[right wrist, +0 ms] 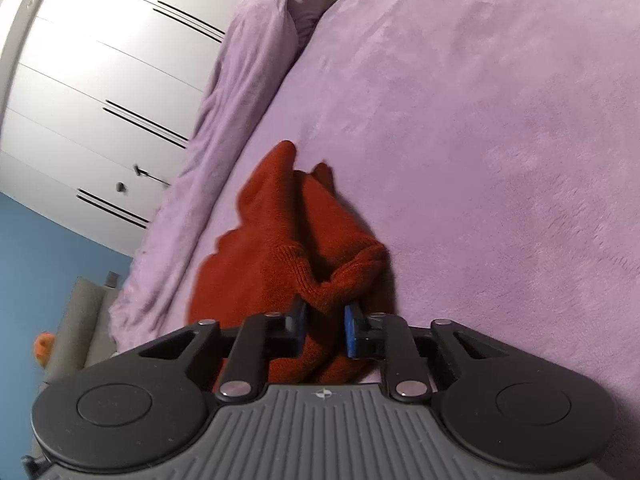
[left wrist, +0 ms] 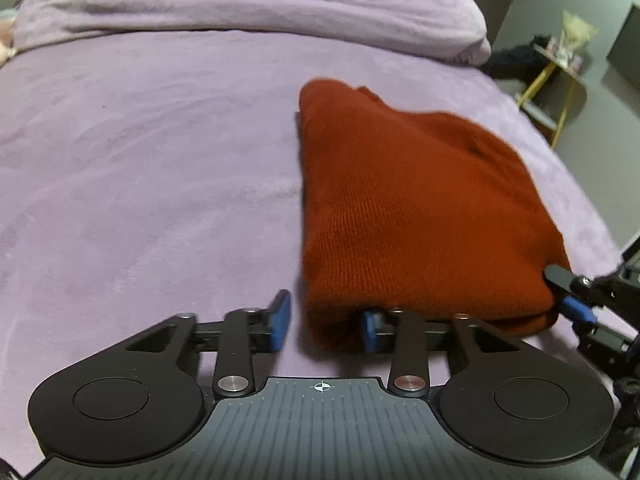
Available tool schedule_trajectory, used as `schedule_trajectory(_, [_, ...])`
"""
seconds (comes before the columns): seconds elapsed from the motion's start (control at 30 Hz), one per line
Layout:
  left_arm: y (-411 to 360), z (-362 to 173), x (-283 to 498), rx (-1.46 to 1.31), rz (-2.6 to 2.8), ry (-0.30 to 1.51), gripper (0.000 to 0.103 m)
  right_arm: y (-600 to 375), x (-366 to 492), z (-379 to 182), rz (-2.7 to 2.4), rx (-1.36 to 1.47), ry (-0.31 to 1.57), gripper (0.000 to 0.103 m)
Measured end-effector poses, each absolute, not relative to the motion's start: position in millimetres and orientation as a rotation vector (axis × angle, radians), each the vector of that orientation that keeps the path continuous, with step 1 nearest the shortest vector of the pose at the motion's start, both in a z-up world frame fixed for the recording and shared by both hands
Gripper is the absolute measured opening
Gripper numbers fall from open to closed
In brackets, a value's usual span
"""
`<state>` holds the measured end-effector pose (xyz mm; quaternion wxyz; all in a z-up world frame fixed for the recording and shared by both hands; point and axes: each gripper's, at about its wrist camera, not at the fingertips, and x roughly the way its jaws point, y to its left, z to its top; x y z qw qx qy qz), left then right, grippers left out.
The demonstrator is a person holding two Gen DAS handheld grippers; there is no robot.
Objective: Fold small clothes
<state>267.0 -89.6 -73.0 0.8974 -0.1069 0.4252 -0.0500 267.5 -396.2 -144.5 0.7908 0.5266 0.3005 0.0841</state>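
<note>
The left gripper [left wrist: 325, 320] sat low over the bed, its blue-padded fingers [left wrist: 281, 314] standing partly apart. The near left corner of the rust-red knitted garment [left wrist: 408, 208] lay between them; the right pad was tucked under the hem, the left pad stood clear of the cloth with purple cover showing in the gap. No squeeze there that the picture could confirm.

Over on the right, the right gripper [right wrist: 325, 326] was rolled well onto its side, so the whole room tilted in its view. Its fingers [right wrist: 352, 330] were drawn close together and pinched on a thick bunch of the same red knit, which bulged out ahead of the pads in twisted folds and spilled back under the gripper body. From the left wrist view, that right gripper [left wrist: 568, 292] was seen at the garment's near right corner, one black finger above the cloth and a blue pad below.

The garment itself was folded into a long bundle lying on the purple bed cover [left wrist: 140, 160], running away from the grippers toward the rolled purple bedding [left wrist: 240, 12] at the far end. Beyond the bed stood a white wardrobe [right wrist: 92, 92] with dark bar handles, and a small yellow-legged side table [left wrist: 560, 80] at the bedside.
</note>
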Motion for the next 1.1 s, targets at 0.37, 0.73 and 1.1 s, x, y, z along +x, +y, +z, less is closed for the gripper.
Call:
schedule_trajectory(0.37, [-68,-70,261,-0.210,-0.134,0.902,0.048,-392,263,-130,0.140,0.807,0.730,0.012])
schedule_trajectory(0.73, [-30,-34,302,-0.266,-0.146,0.883,0.060,-406,345,-76,0.134,0.659,0.701,0.045])
schedule_trajectory(1.1, [-98,-51,432,-0.222,-0.082,0.903,0.068,-304,474,-63,0.110,0.310,0.844,0.016])
